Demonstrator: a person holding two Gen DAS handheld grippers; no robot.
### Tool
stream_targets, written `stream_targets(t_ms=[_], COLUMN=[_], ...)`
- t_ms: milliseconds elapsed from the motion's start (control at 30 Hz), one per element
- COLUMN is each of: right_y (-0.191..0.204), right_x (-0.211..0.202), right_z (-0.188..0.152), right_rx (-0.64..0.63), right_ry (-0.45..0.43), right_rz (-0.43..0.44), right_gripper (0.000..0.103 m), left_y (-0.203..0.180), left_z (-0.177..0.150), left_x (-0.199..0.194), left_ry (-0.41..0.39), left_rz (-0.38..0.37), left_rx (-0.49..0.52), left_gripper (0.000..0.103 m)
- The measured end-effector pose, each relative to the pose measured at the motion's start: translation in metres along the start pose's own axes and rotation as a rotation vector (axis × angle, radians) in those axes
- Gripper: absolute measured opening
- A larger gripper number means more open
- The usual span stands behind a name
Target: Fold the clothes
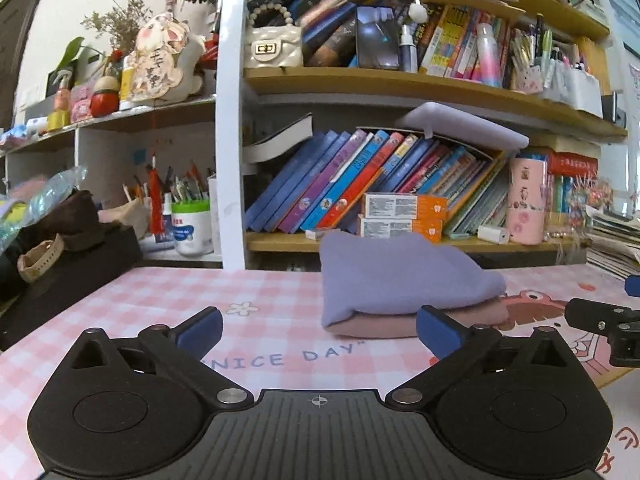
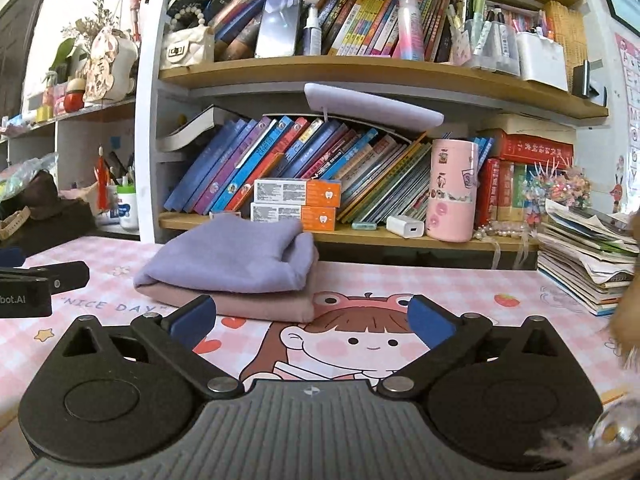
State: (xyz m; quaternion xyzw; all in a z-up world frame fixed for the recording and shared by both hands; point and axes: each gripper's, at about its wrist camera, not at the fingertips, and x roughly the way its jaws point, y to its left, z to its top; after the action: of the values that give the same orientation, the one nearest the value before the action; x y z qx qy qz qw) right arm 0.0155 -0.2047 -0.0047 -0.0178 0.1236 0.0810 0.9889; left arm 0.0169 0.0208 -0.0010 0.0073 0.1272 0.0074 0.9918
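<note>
Before me a pink checked mat (image 1: 120,300) covers the tabletop. Behind its far edge rises a wooden bookshelf (image 2: 360,68) with a white upright (image 1: 230,120), crammed with leaning books (image 2: 280,160), boxes and pens. A stack of papers (image 2: 588,256) sits at the tabletop's right edge. The wall (image 1: 60,8) on the left is pale.

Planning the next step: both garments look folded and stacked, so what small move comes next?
Probably draw both claws back: the left claw and right claw are open and empty, and the purple garment already lies folded on the pink garment.
</note>
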Motion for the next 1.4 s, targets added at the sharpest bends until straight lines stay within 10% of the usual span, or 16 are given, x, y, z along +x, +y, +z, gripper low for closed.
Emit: stream_targets(t_ms=[1400], right_y=[-0.004], right_x=[0.016], right_z=[0.0], right_rx=[0.021], right_ry=[0.101], right_rz=[0.028], right_gripper=[0.103], left_y=[-0.005], left_z=[-0.001], left_x=[0.01], left_ry=[0.073], left_rz=[0.03], left_rx=[0.019], left_gripper=[0.103])
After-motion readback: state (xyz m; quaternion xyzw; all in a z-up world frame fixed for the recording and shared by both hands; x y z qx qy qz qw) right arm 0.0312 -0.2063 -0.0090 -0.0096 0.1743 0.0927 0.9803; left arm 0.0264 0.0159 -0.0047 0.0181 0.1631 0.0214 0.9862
